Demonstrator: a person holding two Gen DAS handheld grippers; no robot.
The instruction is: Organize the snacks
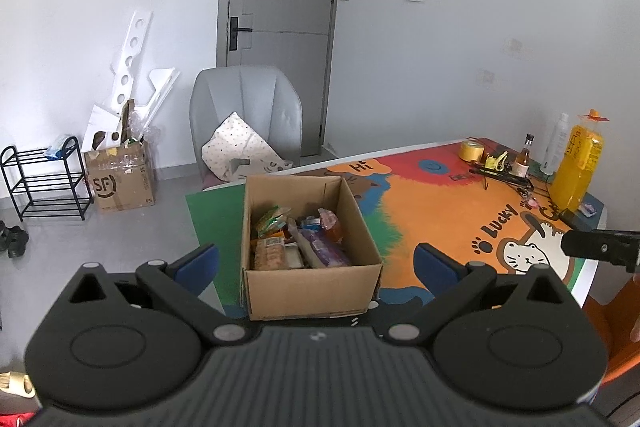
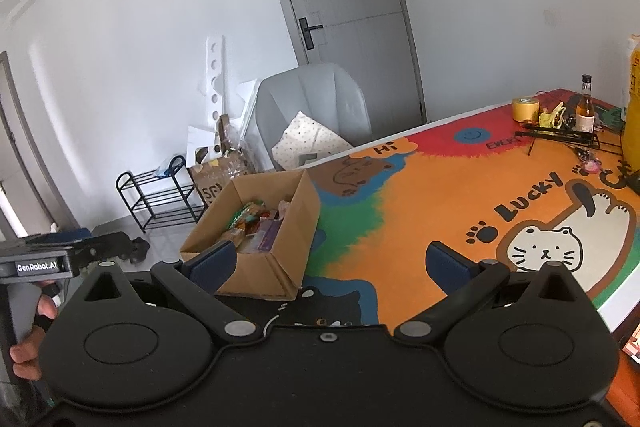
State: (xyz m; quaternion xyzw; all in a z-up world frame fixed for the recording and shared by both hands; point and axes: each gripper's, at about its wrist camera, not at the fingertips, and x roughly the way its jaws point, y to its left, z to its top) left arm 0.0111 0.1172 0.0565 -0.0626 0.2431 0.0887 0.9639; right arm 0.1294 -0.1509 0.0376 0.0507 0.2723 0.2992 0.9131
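Observation:
An open cardboard box [image 1: 312, 291] stands on the table's left end, holding several snack packets [image 1: 296, 239]: green, orange, purple and biscuit packs. My left gripper [image 1: 316, 259] is open and empty, its blue pads [image 1: 200, 261] on either side of the box's near wall, held back from it. In the right wrist view the box [image 2: 260, 271] sits front left with the snacks [image 2: 256, 223] inside. My right gripper [image 2: 332, 263] is open and empty above the table's near edge, to the right of the box. The left gripper's body [image 2: 60, 255] shows at the left there.
The table carries a colourful cat mat [image 1: 440, 211]. At its far right stand a large yellow bottle [image 1: 576, 171], a small brown bottle [image 1: 524, 157], a yellow tape roll [image 1: 471, 150] and a black rack [image 1: 504, 175]. A grey chair [image 1: 246, 115], an SF carton [image 1: 120, 179] and a shoe rack [image 1: 44, 183] stand on the floor.

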